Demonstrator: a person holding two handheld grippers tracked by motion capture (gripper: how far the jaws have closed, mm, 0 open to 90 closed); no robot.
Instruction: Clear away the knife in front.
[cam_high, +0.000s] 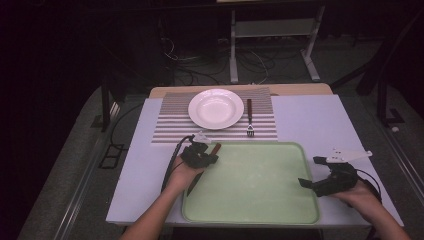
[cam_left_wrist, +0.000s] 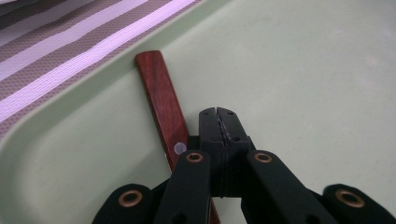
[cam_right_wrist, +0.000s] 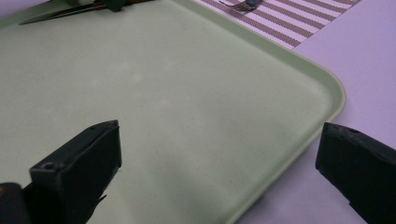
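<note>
Knife (cam_left_wrist: 161, 100) in tray (cam_high: 260, 200) corner: light, stiff, flat, slippery; grip wooden handle. Left tool (cam_left_wrist: 218, 114) clamped shut beside handle, empty. Right tool (cam_right_wrist: 219, 154) wide.

White-topped table (cam_high: 310, 120) – wooden edge showing at far side. Striped placemat (cam_high: 167, 125) lies flat on far half; white plate (cam_high: 216, 108) and wooden-handled fork (cam_high: 249, 118) rest on placemat. Pale green tray (cam_high: 260, 185) on near half – its far rim touching placemat's near edge; wooden-handled knife (cam_left_wrist: 161, 95) lies in tray's far-left corner.
</note>
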